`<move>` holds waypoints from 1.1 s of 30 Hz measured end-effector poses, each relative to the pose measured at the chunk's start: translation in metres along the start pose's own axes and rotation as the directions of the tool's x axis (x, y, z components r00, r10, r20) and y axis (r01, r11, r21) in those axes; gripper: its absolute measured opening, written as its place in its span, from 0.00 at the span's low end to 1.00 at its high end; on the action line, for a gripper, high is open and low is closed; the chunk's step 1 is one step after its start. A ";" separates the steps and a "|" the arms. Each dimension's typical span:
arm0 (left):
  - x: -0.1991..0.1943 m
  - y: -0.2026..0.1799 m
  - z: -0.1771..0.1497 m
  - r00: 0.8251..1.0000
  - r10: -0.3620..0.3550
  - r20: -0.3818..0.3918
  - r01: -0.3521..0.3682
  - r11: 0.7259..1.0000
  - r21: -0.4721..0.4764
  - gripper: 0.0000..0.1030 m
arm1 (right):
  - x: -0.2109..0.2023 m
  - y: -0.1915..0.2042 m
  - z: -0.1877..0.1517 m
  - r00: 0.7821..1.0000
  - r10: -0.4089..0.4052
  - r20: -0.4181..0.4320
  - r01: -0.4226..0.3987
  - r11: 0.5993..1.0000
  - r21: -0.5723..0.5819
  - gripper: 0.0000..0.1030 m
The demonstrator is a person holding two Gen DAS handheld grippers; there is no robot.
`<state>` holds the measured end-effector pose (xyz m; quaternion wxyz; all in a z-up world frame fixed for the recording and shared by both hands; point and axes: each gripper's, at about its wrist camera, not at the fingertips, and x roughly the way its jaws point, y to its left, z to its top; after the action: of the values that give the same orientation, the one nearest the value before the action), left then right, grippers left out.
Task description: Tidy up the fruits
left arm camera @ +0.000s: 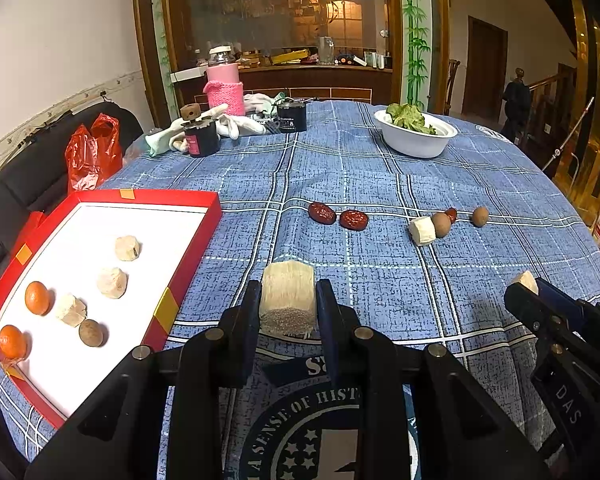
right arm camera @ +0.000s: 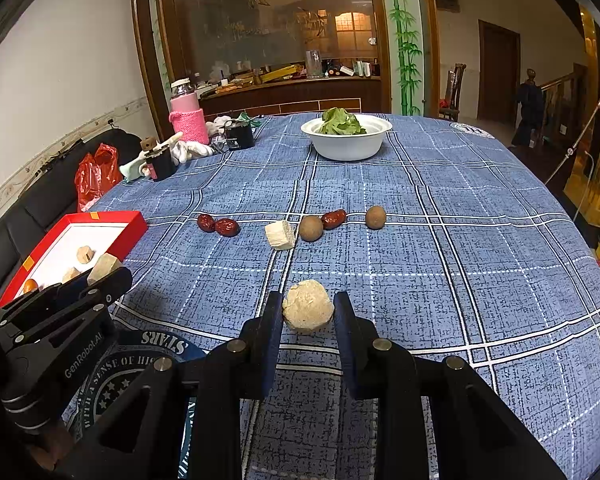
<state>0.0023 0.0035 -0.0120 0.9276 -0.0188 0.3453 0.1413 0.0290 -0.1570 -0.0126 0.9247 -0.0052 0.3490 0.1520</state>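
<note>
My left gripper (left arm camera: 288, 300) is shut on a pale sugarcane chunk (left arm camera: 287, 298), held above the blue cloth just right of the red tray (left arm camera: 188, 268). The tray holds two oranges (left arm camera: 37, 298), three pale chunks (left arm camera: 112, 282) and a brown longan (left arm camera: 91, 333). My right gripper (right arm camera: 307, 308) is shut on a second pale chunk (right arm camera: 308, 306); it also shows in the left wrist view (left arm camera: 525, 285). On the cloth lie two red dates (left arm camera: 338, 216), a white chunk (left arm camera: 422, 231), two longans (right arm camera: 311, 228) and a third date (right arm camera: 334, 218).
A white bowl of greens (right arm camera: 347, 145) stands at the back of the table. A pink-sleeved jar (left arm camera: 225, 86), two black cans (left arm camera: 201, 136), and white gloves (left arm camera: 236, 124) sit at the far left. A red plastic bag (left arm camera: 92, 154) lies on the black sofa.
</note>
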 end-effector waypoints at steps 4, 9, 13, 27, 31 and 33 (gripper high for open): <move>0.000 0.000 0.000 1.000 0.001 0.000 -0.001 1.000 -0.001 0.24 | 0.000 0.000 0.000 1.000 0.000 -0.001 0.000 1.000 0.001 0.26; 0.000 0.000 0.001 1.000 0.001 0.001 -0.001 1.000 -0.001 0.24 | 0.000 0.000 0.000 1.000 -0.001 0.000 0.001 1.000 0.001 0.26; -0.001 0.000 0.001 1.000 0.002 0.001 -0.002 1.000 -0.001 0.24 | 0.000 0.000 0.000 1.000 0.000 0.000 0.000 1.000 0.001 0.26; -0.003 -0.001 0.002 1.000 0.016 0.009 -0.016 1.000 0.000 0.24 | -0.001 0.000 0.000 1.000 -0.001 0.001 0.001 1.000 0.001 0.26; -0.014 0.007 0.006 1.000 0.010 0.016 -0.010 1.000 -0.022 0.24 | -0.002 -0.001 0.000 1.000 0.006 0.006 -0.006 1.000 0.005 0.26; -0.028 0.022 0.012 0.999 0.014 0.043 -0.012 0.999 -0.050 0.24 | -0.006 0.002 0.001 1.000 0.001 0.020 -0.001 1.000 -0.010 0.26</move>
<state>-0.0162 0.0190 0.0169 0.9332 -0.0363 0.3216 0.1562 0.0248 -0.1564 -0.0079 0.9280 -0.0080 0.3390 0.1542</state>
